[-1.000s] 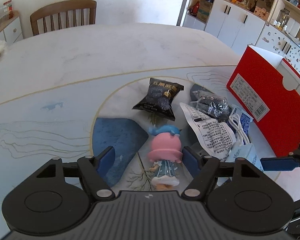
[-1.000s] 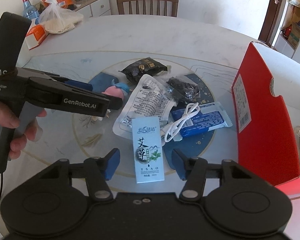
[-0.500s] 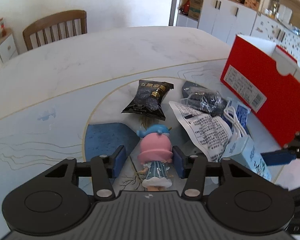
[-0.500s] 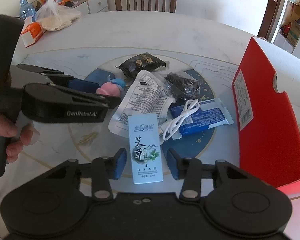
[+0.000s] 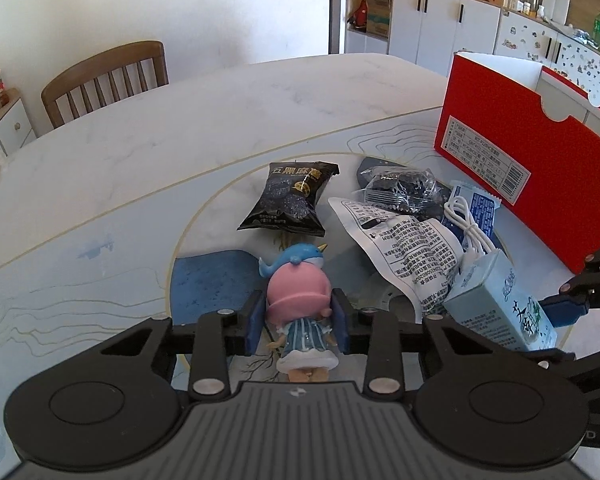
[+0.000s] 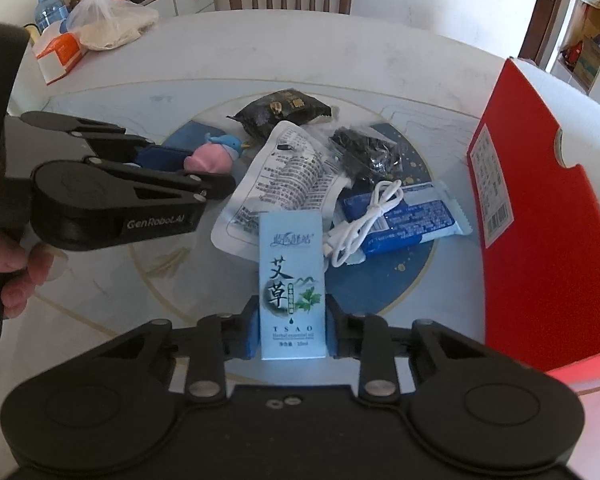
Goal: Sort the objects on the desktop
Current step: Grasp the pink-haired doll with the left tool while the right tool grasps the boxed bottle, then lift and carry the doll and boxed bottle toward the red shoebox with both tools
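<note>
Left gripper (image 5: 299, 322): clenched on the pink doll (image 5: 302, 304), blue pads pressed against both sides of its hat; the doll stands between the jaws at the near edge of the round blue mat (image 5: 212, 280).
Right gripper (image 6: 292, 330): grasping the pale blue box (image 6: 292, 280), pads tight on its lower sides; the box sits near centre, its far end touching the white printed pouch (image 6: 288, 176).
Black snack bag (image 5: 292, 200): just beyond the doll, apart from it.
White printed pouch, left view: right of the doll, lying partly over the clear packet of dark pieces (image 5: 404, 190).
White cable (image 6: 364, 220): coiled on the blue wrapper (image 6: 404, 220), just right of the box.
Red box (image 6: 540, 208): stands open at the far right, well clear of both grippers.
Table (image 5: 180, 140): bare white marble on the far side.
Hand (image 6: 16, 256): wrapped around the left gripper's handle.
</note>
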